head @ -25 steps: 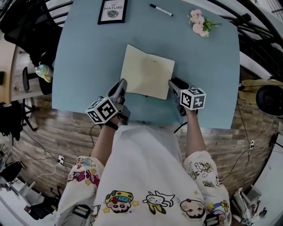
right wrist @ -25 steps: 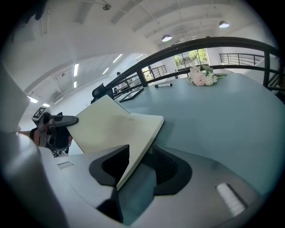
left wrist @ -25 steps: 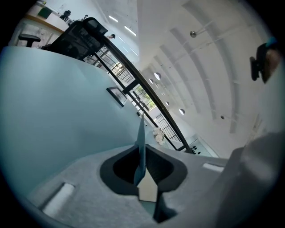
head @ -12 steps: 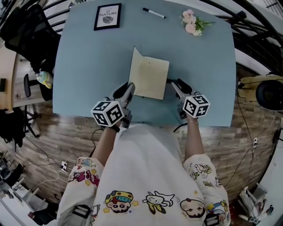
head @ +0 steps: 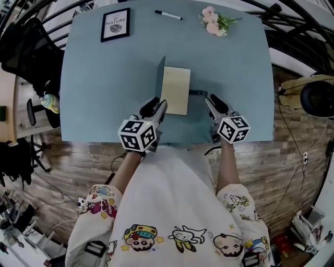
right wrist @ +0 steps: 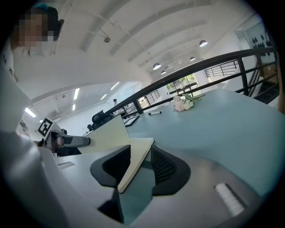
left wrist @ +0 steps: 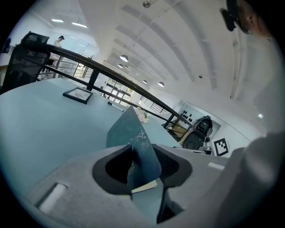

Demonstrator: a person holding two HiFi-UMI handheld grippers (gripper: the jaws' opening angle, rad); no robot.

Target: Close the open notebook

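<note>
The notebook (head: 176, 89) lies on the blue table (head: 104, 94), cream pages up, its left teal cover (head: 161, 78) raised about upright. My left gripper (head: 156, 105) is at the cover's near edge. In the left gripper view the cover (left wrist: 131, 133) stands between the jaws of this gripper (left wrist: 142, 164); they have just been opening and a gap shows beside it. My right gripper (head: 212, 100) sits at the notebook's right near corner. The page block (right wrist: 139, 153) lies loose between the jaws of this gripper (right wrist: 136, 167), which have just closed a little.
At the table's far side are a framed picture (head: 115, 24), a black marker (head: 168, 15) and a pink flower sprig (head: 214, 22). The table's front edge runs just under both grippers. A black chair (head: 26, 41) stands off the left side.
The notebook's left half has swung up from lying flat to standing about upright. My left gripper moved right with it and rolled. The right gripper lifted slightly at the right corner.
</note>
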